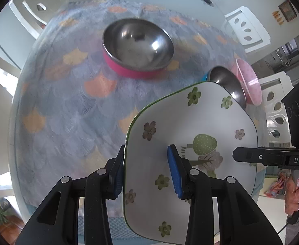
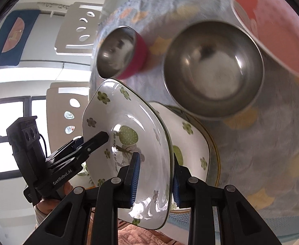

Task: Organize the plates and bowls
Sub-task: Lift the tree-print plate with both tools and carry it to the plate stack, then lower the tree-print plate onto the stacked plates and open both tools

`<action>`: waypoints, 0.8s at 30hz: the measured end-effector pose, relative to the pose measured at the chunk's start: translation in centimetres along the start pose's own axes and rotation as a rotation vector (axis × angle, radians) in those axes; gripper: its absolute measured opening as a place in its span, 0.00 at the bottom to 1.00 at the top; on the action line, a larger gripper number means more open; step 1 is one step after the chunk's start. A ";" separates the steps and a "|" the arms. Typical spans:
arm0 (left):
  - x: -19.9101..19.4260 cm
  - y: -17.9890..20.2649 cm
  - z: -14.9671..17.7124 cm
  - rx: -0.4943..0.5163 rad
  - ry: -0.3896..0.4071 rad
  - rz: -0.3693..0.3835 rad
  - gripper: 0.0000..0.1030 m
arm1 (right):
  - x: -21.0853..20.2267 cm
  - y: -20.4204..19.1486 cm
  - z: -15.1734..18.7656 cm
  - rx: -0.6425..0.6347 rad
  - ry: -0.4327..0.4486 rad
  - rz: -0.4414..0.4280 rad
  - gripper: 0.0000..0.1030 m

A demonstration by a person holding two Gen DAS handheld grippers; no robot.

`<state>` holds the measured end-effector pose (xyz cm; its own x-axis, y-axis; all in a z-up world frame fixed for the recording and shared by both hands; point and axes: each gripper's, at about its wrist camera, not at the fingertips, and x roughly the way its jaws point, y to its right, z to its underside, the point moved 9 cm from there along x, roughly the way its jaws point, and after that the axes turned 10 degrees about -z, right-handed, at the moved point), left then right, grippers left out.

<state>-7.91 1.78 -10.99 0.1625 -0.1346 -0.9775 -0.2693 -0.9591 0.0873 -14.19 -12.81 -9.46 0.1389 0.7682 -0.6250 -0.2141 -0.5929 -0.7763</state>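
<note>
A white floral plate with a green rim is held on edge above the table by both grippers. My left gripper is shut on its near rim, blue pads on either face. My right gripper is shut on the opposite rim of the same plate. The right gripper also shows in the left wrist view, and the left gripper in the right wrist view. A second floral plate lies on the table under it. A steel bowl with a pink band and a second steel bowl stand beyond.
A pink plate or bowl sits at the table's far side, also in the left wrist view. The round table has a blue and orange scale-pattern cloth. White chairs ring it.
</note>
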 end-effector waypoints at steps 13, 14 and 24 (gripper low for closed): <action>2.2 0.0 1.8 0.027 -0.034 -0.013 0.34 | 2.4 2.9 2.6 0.020 0.023 0.013 0.29; 2.3 0.0 1.9 0.028 -0.035 -0.011 0.34 | 2.5 3.0 2.7 0.021 0.028 0.015 0.29; 2.5 0.9 1.6 0.082 -0.003 -0.049 0.35 | 2.1 4.5 3.2 0.058 0.045 0.013 0.29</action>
<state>-9.23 0.97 -13.66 0.1741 -0.0873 -0.9808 -0.3383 -0.9407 0.0237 -17.92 -13.10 -13.98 0.1791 0.7479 -0.6392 -0.2715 -0.5870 -0.7628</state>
